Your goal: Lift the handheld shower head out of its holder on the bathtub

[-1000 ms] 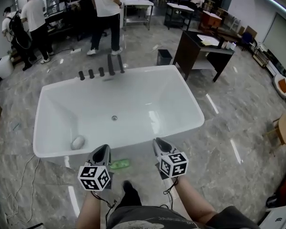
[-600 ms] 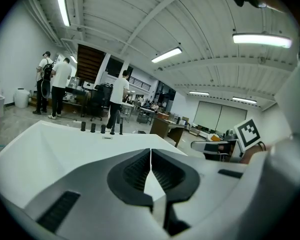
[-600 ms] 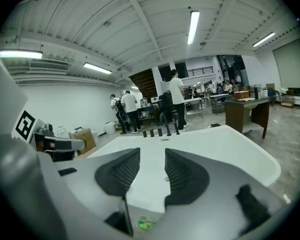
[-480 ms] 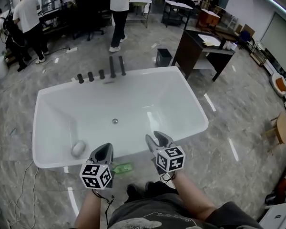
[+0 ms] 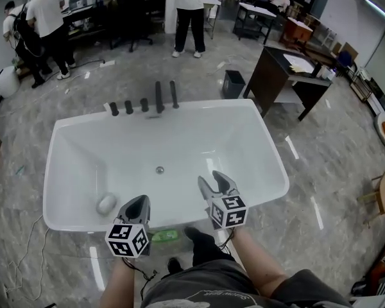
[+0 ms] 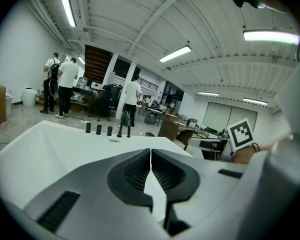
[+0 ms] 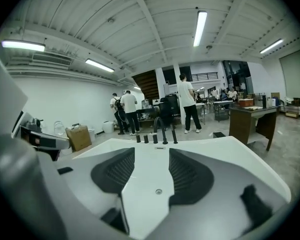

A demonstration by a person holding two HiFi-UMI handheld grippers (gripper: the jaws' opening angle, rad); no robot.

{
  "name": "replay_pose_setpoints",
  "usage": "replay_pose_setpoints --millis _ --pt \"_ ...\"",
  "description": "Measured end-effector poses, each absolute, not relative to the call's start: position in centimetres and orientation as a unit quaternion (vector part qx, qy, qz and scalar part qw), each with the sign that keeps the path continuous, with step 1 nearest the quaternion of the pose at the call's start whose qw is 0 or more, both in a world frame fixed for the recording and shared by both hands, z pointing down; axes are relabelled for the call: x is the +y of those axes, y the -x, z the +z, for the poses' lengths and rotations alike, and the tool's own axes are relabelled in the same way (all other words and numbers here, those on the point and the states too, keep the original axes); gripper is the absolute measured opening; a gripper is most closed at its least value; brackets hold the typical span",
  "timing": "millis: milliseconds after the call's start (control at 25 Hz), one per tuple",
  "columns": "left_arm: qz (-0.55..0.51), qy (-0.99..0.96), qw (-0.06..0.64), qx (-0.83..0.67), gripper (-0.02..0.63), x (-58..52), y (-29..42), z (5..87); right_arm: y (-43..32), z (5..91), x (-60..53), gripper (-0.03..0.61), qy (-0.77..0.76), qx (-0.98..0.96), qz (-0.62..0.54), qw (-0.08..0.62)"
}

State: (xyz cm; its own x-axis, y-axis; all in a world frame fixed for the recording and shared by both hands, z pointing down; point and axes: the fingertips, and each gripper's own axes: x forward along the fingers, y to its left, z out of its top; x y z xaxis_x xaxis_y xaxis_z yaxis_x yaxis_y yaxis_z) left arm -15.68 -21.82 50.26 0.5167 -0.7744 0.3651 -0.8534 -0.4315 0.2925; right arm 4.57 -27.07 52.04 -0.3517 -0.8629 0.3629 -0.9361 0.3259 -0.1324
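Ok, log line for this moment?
left gripper: shut, empty | right gripper: jaws just opening, nothing between | shower head: in holder, far bathtub rim

We see a glossy white bathtub with black fittings, and a grey marbled floor. Our left gripper and right gripper are pale grey, their cubes patterned in black-and-white squares, their fingers lined with dark ribbed pads. The scrap is green and the desk dark brown.

Grey floor w/ white tub, green obj beside.
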Motion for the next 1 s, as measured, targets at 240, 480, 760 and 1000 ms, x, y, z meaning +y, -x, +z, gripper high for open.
replay_pose_setpoints --millis 240,480,760,1000 --pt "0.094 -0.817 0.234 -0.519 0.016 -29.8 13.6 50.5 -7.7 53.3 -36.4 0.215 -0.536 -0.818 0.169 0.123" --pt "0.103 -0.798 0.242 -0.542 0.017 -38.6 11.3 52.9 -10.0 56.3 -46.9 0.185 -0.521 -0.826 0.169 0.133" --pt "0.105 -0.776 0.244 -0.572 0.016 -47.6 11.6 54.9 -10.5 59.5 -59.0 0.097 -0.521 -0.825 0.167 0.143" --pt "0.101 -0.759 0.243 -0.595 0.017 -54.1 13.5 57.8 -8.7 64.0 -68.6 0.069 -0.525 -0.821 0.171 0.143"
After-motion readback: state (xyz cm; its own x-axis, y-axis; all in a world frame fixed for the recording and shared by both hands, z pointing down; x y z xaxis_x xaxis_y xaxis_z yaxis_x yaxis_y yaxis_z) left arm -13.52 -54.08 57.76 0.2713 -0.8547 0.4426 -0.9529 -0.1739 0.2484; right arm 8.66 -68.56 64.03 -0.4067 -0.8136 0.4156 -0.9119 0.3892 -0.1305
